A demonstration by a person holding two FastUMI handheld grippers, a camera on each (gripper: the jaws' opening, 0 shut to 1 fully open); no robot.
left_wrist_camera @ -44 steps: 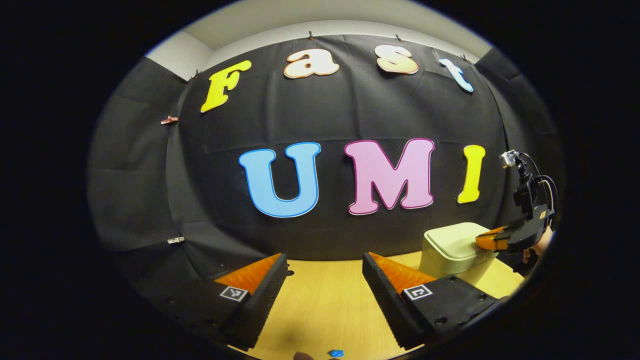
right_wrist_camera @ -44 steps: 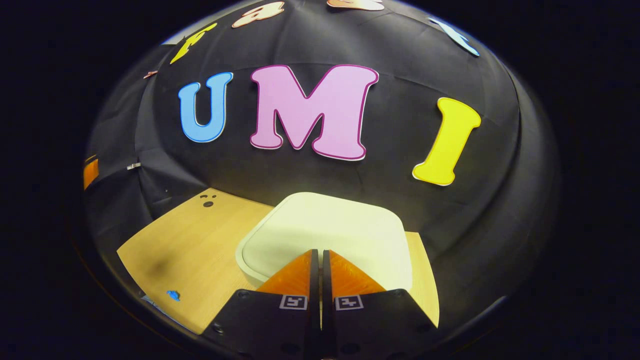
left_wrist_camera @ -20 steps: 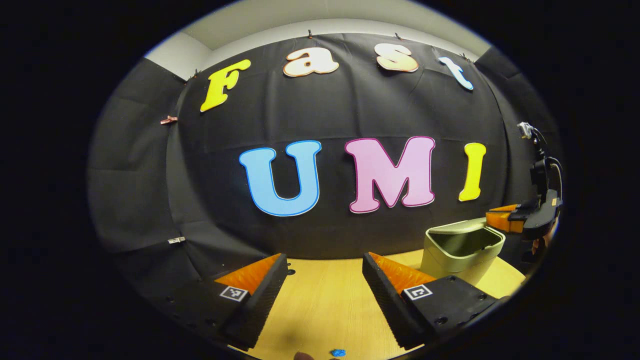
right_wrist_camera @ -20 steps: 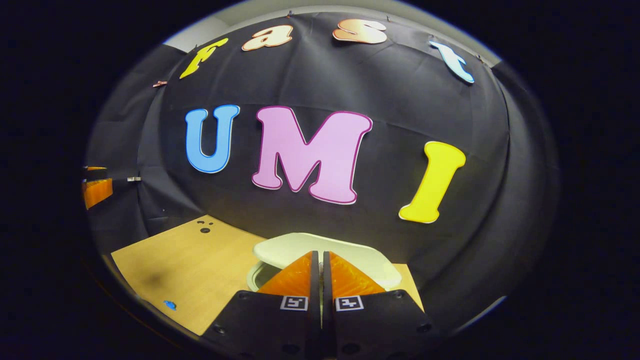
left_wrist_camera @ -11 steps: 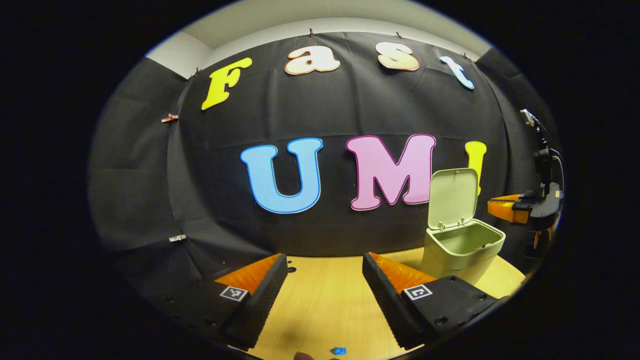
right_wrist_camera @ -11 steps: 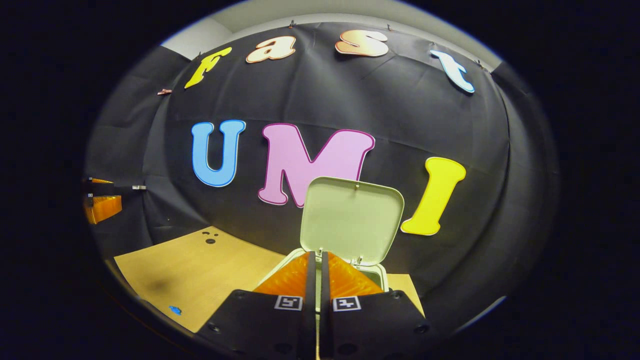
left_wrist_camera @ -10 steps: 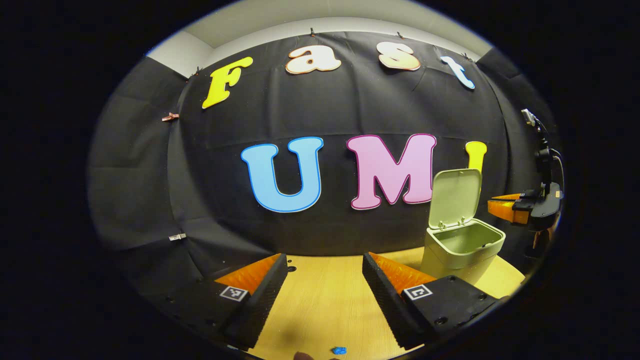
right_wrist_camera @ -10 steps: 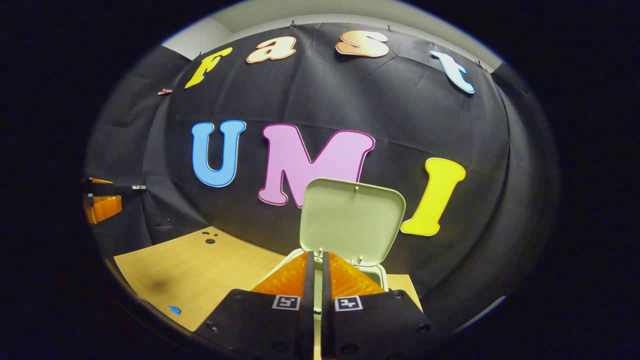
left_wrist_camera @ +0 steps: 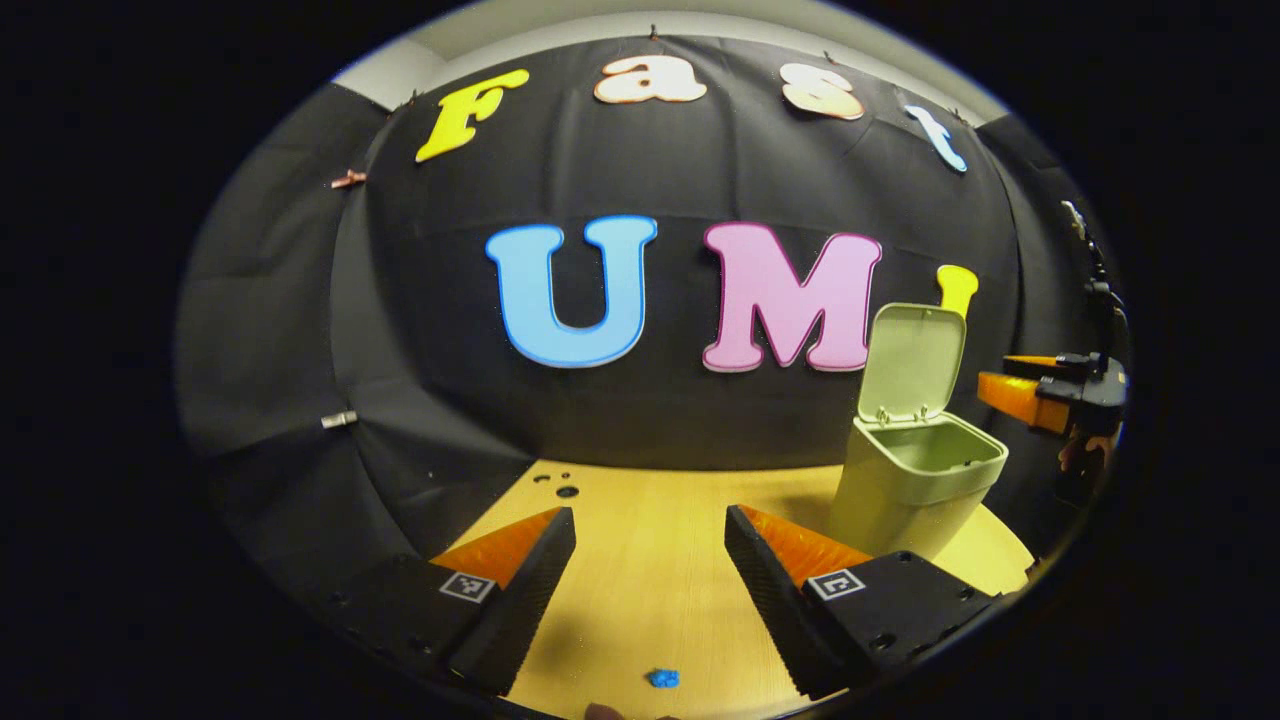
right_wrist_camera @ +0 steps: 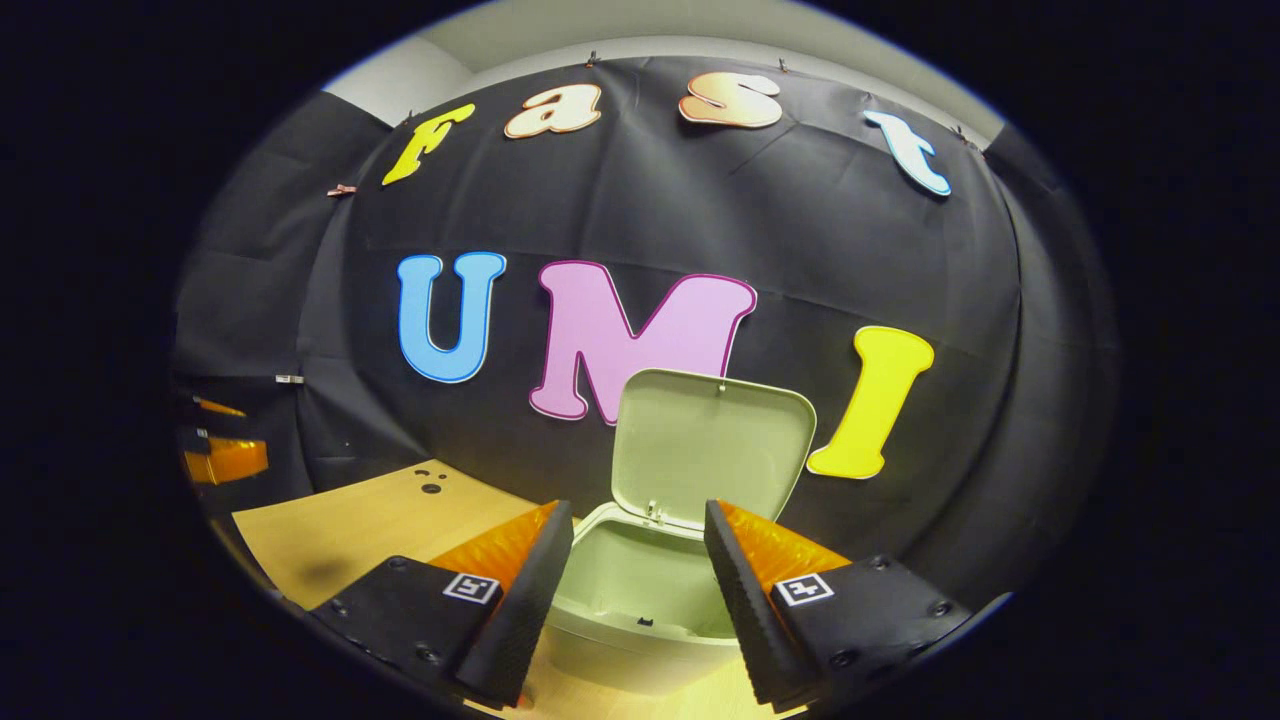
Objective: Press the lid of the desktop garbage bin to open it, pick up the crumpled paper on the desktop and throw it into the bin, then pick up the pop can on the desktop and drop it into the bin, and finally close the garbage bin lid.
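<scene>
A pale green desktop bin stands at the right of the wooden table, its lid raised upright. My left gripper is open above the table with nothing between its fingers. Beyond the bin hovers the right gripper, held by a hand. In the right gripper view the bin gapes just below the open right gripper, and the lid stands up behind the opening. The left gripper appears at the far left edge.
A small blue scrap lies on the table near its front edge. Dark holes mark the table's far left corner. The black cloth wall closes off the back and both sides.
The bin's lid sprang from shut to fully upright. My right gripper rose off the lid, drew back and went from shut to open. The left gripper tilted down a little.
</scene>
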